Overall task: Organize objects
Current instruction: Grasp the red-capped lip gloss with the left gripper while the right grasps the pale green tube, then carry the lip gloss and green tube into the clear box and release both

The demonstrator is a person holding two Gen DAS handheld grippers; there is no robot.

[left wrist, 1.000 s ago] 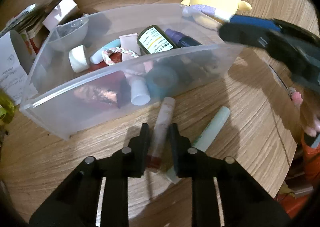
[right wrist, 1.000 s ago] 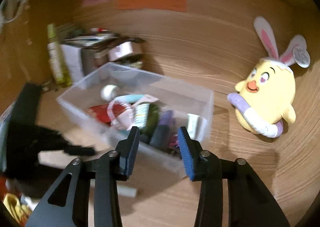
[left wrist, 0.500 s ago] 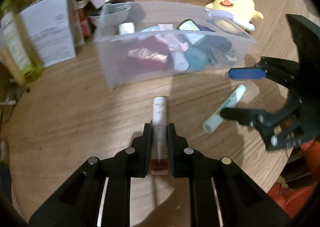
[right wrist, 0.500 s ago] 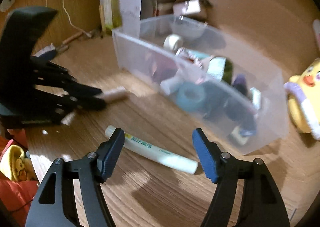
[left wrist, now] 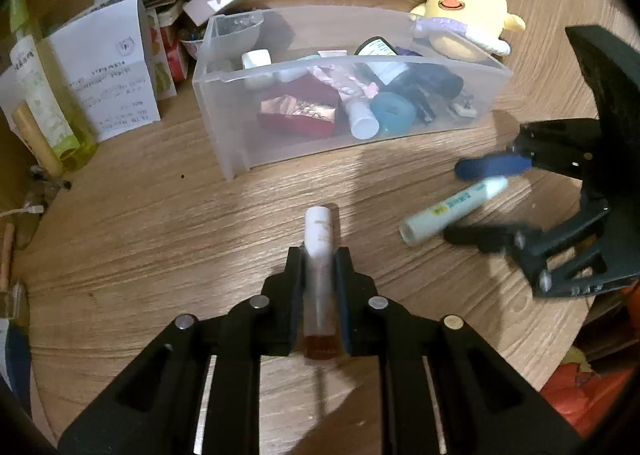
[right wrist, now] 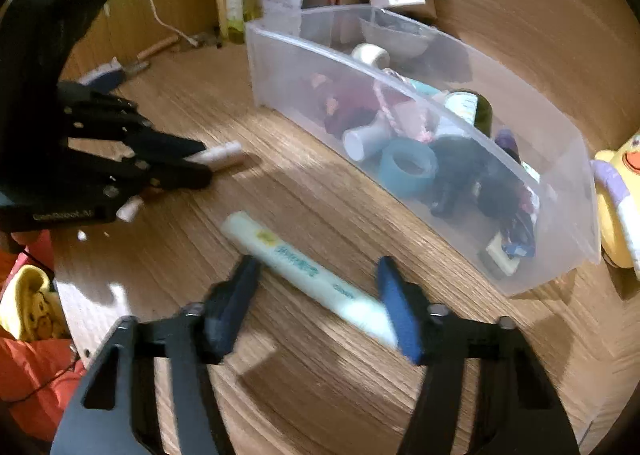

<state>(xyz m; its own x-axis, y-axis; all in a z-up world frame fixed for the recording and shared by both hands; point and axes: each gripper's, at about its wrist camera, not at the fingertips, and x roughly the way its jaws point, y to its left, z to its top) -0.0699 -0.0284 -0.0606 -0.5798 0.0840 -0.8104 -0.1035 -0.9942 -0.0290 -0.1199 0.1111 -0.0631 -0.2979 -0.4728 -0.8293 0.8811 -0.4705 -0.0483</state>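
Note:
My left gripper (left wrist: 318,267) is shut on a clear tube with a white cap (left wrist: 319,255), held above the wooden table; it also shows in the right wrist view (right wrist: 218,155). My right gripper (right wrist: 318,287) is open, its jaws either side of a pale green tube (right wrist: 304,271) lying on the table, also seen in the left wrist view (left wrist: 452,211). A clear plastic bin (left wrist: 440,119) behind holds several cosmetics, a teal tape roll (right wrist: 408,167) and a red box (left wrist: 298,115).
A yellow chick plush with bunny ears (left wrist: 464,11) sits at the bin's far right. White paper boxes (left wrist: 108,67) and a green bottle (left wrist: 44,103) stand at the left. The table's round edge (left wrist: 560,343) curves at the right, orange cloth below.
My left gripper has drawn back a little with the clear tube. My right gripper has moved down over the pale green tube, jaws now straddling it.

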